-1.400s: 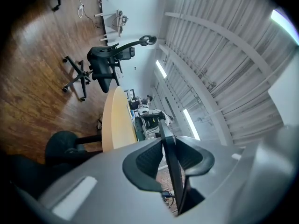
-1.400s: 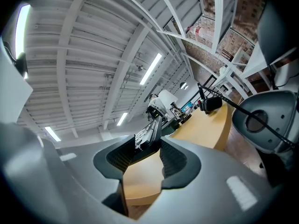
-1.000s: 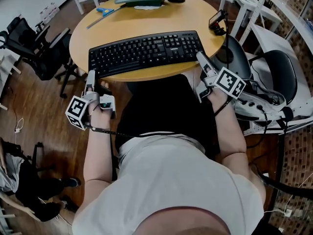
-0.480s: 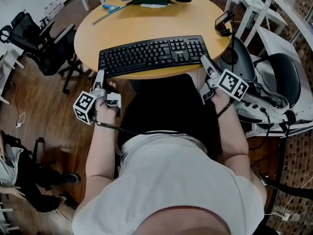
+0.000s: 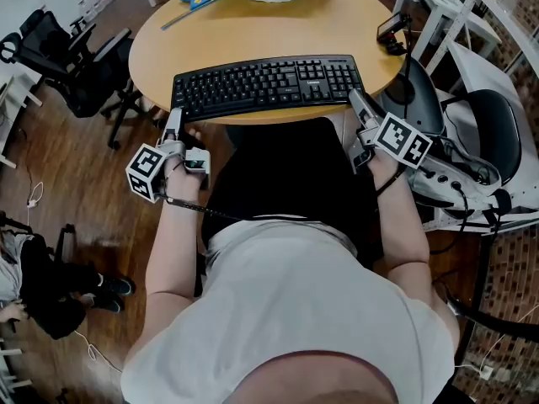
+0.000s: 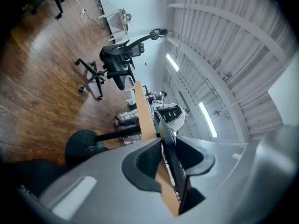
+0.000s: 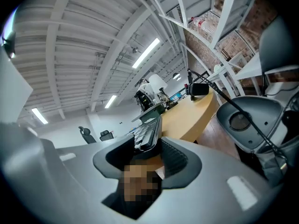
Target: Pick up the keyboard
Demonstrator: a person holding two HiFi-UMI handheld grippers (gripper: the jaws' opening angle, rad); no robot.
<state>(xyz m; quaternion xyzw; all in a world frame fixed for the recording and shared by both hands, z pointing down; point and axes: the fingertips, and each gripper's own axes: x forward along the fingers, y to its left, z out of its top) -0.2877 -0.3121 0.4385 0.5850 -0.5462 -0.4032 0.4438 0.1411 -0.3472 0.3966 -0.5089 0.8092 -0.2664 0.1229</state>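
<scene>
Just changed: left gripper (image 5: 173, 119) has come up from beside the person's lap to the left end of the keyboard (image 5: 268, 85); both ends are now bracketed.
Meaning for task: approach looks finished and the closing step is next; my judgement is that the lift has not begun.
Keyboard location: lies flat on the round tabletop (image 5: 253, 32), along its near edge, long side across the person.
Left jaws: apart. The left gripper view shows the thin black keyboard edge and the wooden tabletop rim both running through the gap, with daylight on either side.
Right gripper (image 5: 359, 103): at the keyboard's right front corner.
Right jaws: apart. The right gripper view shows the key-covered end sitting between them, not yet pinched.
Versus 1.0 s ago: left gripper was lower and to the outside, clear of the tabletop rim; now its tips reach the keyboard's left corner.
Versus 0.5 s ago: left gripper was just short of the rim; it has closed that last gap.
Right side, same interval: hardly moves, holds at the right corner throughout.
Keyboard, same interval: same pose on the tabletop; its shift in frame looks like head motion.
Risk (judgement): left jaws straddle the tabletop rim as well as the keyboard, so closing here may catch the wood.
</scene>
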